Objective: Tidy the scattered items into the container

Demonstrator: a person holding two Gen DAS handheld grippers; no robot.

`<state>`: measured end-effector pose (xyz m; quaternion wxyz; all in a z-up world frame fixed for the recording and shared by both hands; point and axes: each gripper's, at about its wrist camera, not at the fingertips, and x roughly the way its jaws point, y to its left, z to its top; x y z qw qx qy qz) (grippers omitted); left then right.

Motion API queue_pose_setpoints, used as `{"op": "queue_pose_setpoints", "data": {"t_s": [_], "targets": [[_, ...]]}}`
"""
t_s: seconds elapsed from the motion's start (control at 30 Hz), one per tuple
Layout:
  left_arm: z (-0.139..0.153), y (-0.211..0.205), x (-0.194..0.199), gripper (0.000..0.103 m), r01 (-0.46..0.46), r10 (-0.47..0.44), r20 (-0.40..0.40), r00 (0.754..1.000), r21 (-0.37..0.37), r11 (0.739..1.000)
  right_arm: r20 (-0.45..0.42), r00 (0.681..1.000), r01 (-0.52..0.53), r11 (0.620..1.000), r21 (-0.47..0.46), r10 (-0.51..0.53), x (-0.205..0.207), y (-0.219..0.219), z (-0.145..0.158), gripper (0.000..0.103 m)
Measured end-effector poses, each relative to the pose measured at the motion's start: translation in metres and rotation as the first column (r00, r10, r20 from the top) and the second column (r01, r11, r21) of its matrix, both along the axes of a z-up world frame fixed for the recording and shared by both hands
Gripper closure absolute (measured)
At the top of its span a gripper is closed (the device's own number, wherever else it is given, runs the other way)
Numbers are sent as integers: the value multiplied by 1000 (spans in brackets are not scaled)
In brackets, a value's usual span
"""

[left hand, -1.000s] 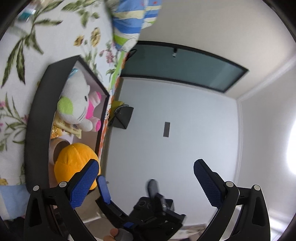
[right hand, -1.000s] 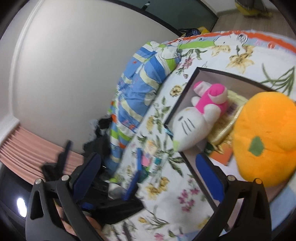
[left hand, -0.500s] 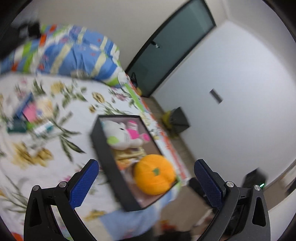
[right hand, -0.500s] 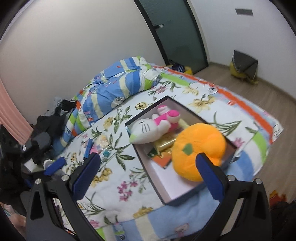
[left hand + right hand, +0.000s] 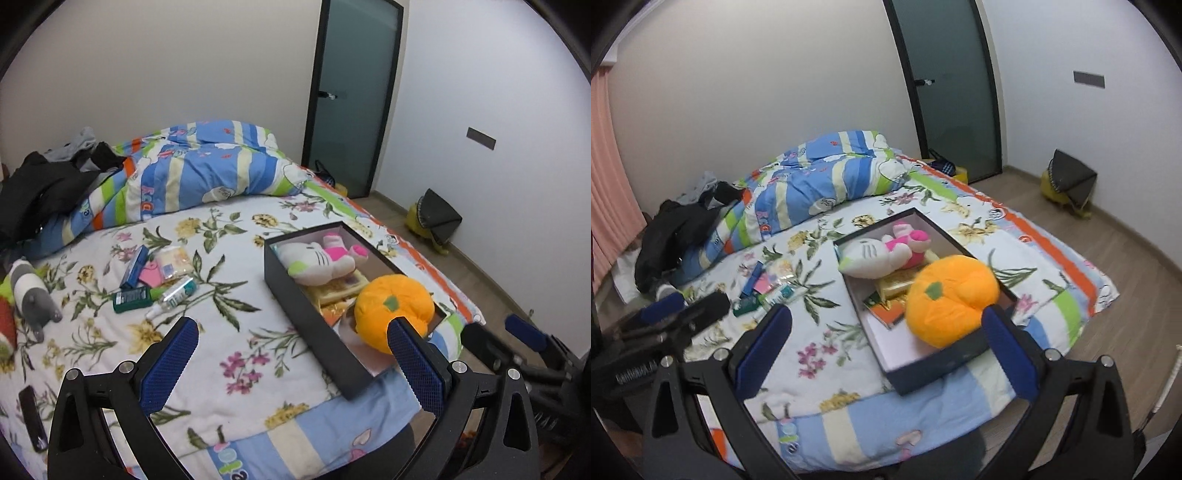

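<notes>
Left wrist view: the black rectangular cardboard box (image 5: 308, 314) at 3 o'clock already holds an orange plush pumpkin (image 5: 393, 308) and white plush cat (image 5: 314, 258). Bottles and packets (image 5: 159, 280) (at 10 o'clock) remain on the floral bedspread (image 5: 236, 332). Both the left gripper (image 5: 291, 363) and the right gripper (image 5: 886, 352) gape wide, empty.

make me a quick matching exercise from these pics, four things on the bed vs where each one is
Things:
1. orange pumpkin plush
2. white cat plush
3. grey plush
4. black phone

Places:
A. far end of the black box
B. bed's near left edge
C. near end of the box
D. left of the scattered bottles

Pairs: 1-C, 2-A, 3-D, 4-B
</notes>
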<state>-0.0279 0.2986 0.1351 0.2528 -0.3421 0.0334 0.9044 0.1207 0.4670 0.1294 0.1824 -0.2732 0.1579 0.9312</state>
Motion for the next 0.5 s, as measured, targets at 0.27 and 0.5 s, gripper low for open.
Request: {"op": "queue_pose_setpoints", "data": {"t_s": [0.27,0.5], "targets": [[-4,19,23,1,-13,12,-19,1000,-46,999,-4,1000,15,996,-84,-15,14,19,-15,0],[-9,30,24,1,-11,10,-10,1000,-54,998,-6,999,46,996,-82,-47,18,34,-19,0]]}}
